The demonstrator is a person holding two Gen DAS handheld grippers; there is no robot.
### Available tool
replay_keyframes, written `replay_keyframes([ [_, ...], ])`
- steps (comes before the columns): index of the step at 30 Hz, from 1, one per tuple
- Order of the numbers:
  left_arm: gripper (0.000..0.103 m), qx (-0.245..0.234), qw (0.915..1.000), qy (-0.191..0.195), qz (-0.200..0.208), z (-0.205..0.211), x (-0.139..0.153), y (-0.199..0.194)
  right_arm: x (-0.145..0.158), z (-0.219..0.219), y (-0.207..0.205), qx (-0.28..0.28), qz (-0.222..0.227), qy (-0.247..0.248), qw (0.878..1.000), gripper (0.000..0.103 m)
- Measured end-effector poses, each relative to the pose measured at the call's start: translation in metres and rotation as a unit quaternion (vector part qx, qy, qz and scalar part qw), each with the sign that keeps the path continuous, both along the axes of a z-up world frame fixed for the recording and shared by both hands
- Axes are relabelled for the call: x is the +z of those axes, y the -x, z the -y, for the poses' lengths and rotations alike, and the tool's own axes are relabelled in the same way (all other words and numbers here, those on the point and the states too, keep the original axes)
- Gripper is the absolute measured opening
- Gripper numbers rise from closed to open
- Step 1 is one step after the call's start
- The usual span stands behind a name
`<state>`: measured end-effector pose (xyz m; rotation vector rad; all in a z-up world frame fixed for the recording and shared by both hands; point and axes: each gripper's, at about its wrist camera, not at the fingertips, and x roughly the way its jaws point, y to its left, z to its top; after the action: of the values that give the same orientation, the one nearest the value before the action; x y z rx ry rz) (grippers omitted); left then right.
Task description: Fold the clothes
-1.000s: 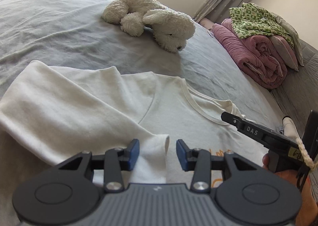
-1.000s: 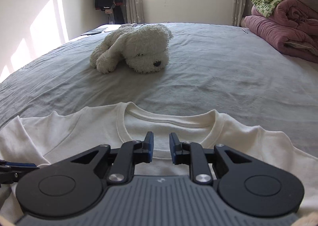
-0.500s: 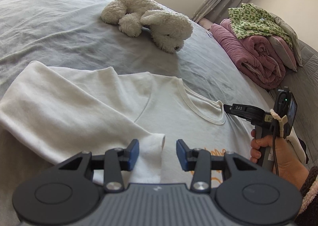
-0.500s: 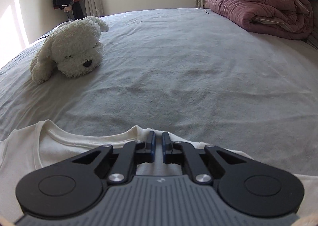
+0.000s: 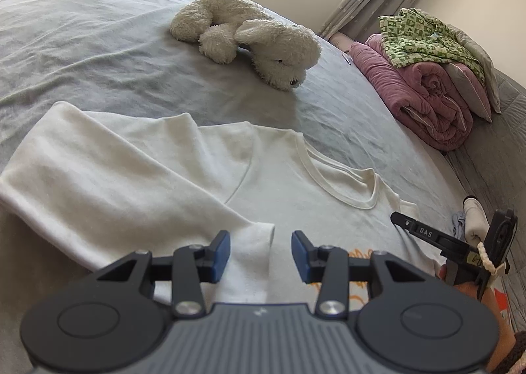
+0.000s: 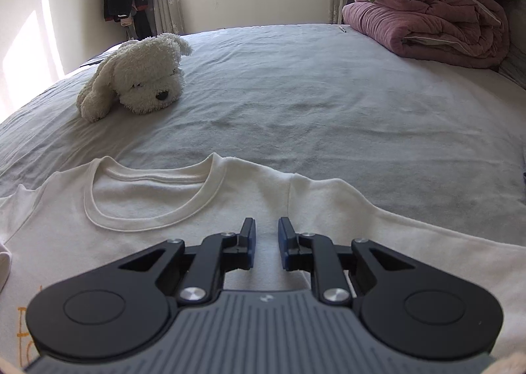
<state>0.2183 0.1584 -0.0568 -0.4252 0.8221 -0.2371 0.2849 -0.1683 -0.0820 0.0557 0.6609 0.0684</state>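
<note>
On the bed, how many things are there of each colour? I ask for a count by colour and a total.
White: 2, the shirt and the toy dog
Pink: 1, the rolled quilt
Green: 1, the checked cloth on top of the quilt
Total: 4

Left gripper [image 5: 259, 252]: jaws spread wide, blue pads facing each other across a clear gap, nothing clamped, pointing forward and slightly down. Right gripper [image 6: 266, 244]: jaws parted by a narrow gap, nothing pinched between pads, held low and level. Seen from left wrist view, right gripper sits off to the right, gripped by a bare hand [image 5: 466, 288] at its handle.
</note>
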Motion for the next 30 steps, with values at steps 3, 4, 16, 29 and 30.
replay_keyframes([
  [3,0.042,-0.001,1.0000,-0.001,0.000,-0.001,0.001,0.000,-0.003,0.003,-0.019,-0.021,-0.002,-0.004,1.000,0.007],
  [4,0.042,-0.001,1.0000,0.002,0.001,-0.002,0.001,0.000,-0.004,0.007,-0.029,-0.028,-0.004,-0.010,1.000,0.006],
  [16,0.043,0.044,0.9978,0.047,0.015,-0.035,0.015,0.004,0.012,-0.014,0.000,0.003,-0.020,-0.142,0.990,0.045],
  [29,0.068,0.094,0.9934,0.063,0.014,-0.073,0.023,0.017,0.015,-0.116,0.056,0.132,-0.122,-0.311,0.933,0.045],
  [30,0.072,0.095,0.9933,0.064,0.016,-0.076,0.024,0.019,0.013,-0.121,0.059,0.131,-0.134,-0.313,0.931,0.045],
])
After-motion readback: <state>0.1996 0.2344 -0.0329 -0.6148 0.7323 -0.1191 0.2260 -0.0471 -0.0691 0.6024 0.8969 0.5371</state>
